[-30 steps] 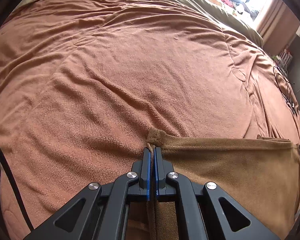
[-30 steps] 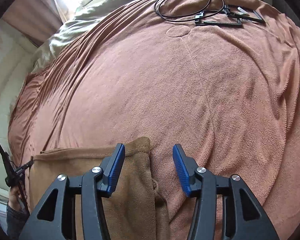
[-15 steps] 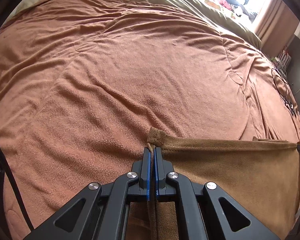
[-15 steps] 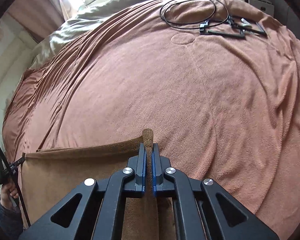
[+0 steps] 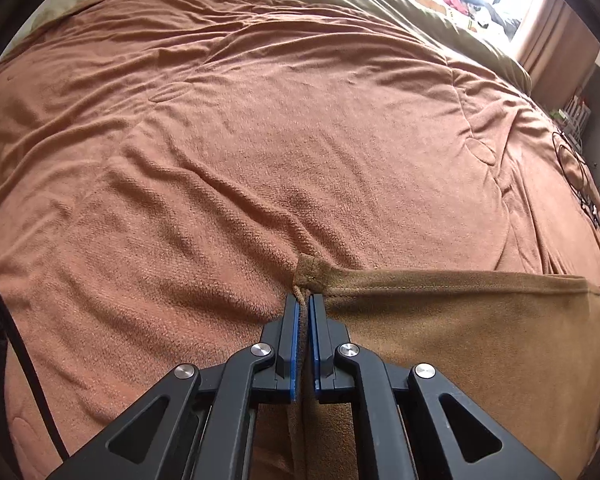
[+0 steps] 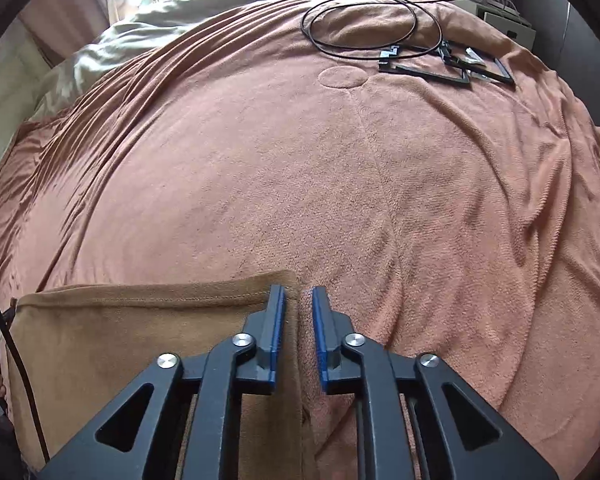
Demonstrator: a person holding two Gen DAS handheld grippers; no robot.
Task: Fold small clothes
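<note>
Half a second ago my right gripper (image 6: 299,300) was pinched on the brown cloth's (image 6: 140,332) corner; now its jaws are opening, that edge loose between the pads. My left gripper (image 5: 303,308) is clamped on the cloth's (image 5: 460,332) other corner. It lies spread across the orange blanket (image 5: 260,140).

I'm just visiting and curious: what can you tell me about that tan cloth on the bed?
The tan cloth looks like soft, suede-like fabric with a stitched hem along its far edge. It lies spread on the rust-brown blanket. The left tool is shut on one bunched corner; the right tool straddles the other corner, its jaws opening, pads off the fabric.
</note>
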